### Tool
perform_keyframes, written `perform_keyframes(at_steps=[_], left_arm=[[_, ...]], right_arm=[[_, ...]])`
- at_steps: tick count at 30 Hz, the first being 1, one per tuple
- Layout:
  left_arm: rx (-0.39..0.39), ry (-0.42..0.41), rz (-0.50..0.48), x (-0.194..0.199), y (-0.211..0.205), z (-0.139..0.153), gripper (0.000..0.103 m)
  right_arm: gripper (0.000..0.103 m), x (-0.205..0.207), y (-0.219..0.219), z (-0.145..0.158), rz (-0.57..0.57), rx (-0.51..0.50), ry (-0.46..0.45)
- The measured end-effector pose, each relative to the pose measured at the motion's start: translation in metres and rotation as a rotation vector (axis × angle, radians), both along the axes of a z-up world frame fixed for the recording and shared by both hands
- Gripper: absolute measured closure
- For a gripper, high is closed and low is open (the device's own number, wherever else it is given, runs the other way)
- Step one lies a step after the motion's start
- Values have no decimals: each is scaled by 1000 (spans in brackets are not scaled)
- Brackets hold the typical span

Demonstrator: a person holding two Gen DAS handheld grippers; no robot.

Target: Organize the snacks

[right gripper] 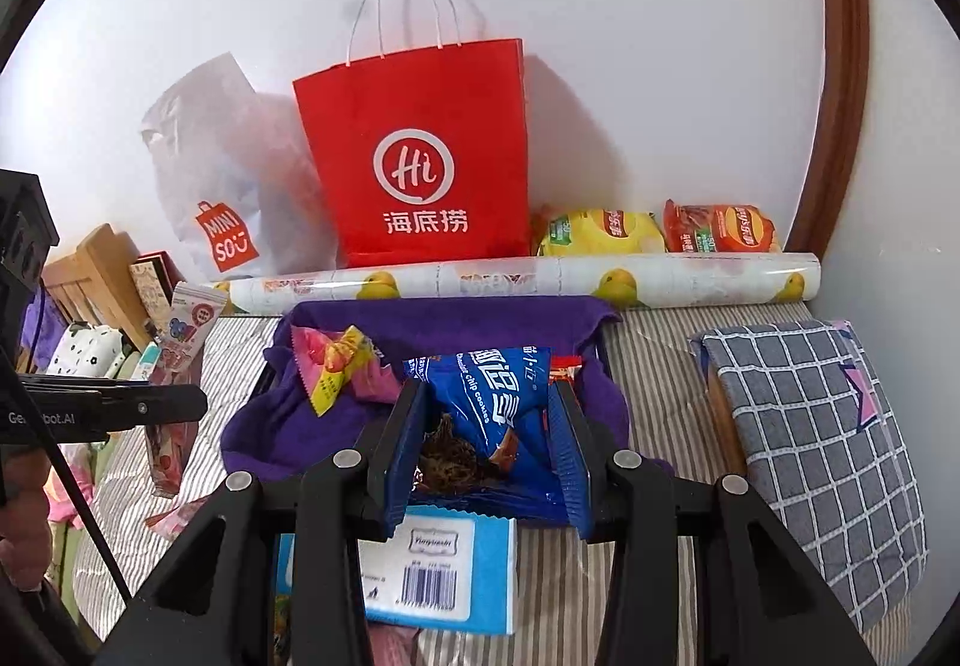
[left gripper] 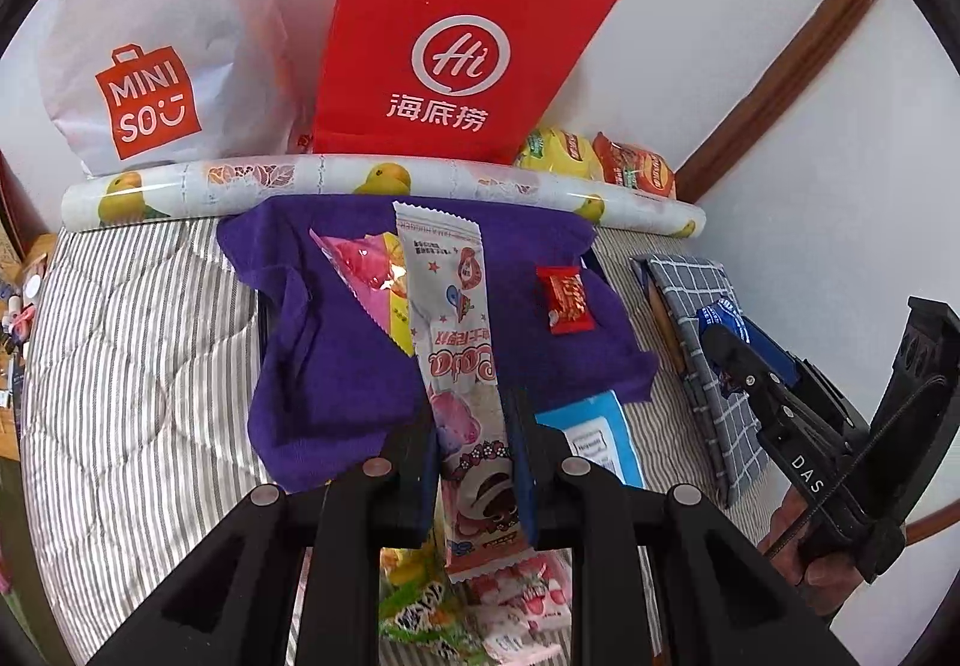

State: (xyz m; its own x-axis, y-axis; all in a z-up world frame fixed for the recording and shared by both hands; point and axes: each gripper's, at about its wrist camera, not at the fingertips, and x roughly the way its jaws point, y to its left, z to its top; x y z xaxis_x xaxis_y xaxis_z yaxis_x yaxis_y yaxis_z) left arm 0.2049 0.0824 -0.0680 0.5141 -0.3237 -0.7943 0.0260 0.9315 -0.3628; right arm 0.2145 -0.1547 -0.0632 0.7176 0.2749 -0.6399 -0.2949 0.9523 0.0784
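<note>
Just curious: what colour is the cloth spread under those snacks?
Purple. The purple cloth shows best in the left wrist view.

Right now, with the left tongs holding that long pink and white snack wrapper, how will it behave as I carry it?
The long snack wrapper is probably floppy: the left tongs pinch it low, and most of its length extends past them unsupported. It looks thin and flat, so likely light. Its glossy film may slip.
</note>
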Motion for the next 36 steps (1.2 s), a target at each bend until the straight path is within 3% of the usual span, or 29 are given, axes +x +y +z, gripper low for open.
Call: perform_keyframes(at_steps=[27, 36], left_arm=[[-48, 68, 122, 45, 61, -50, 83], [-69, 92, 116, 60, 61, -66, 83]], right_arm=[[62, 75, 2, -41, -38, 1, 67], [62, 89, 5, -65, -44, 0, 110]])
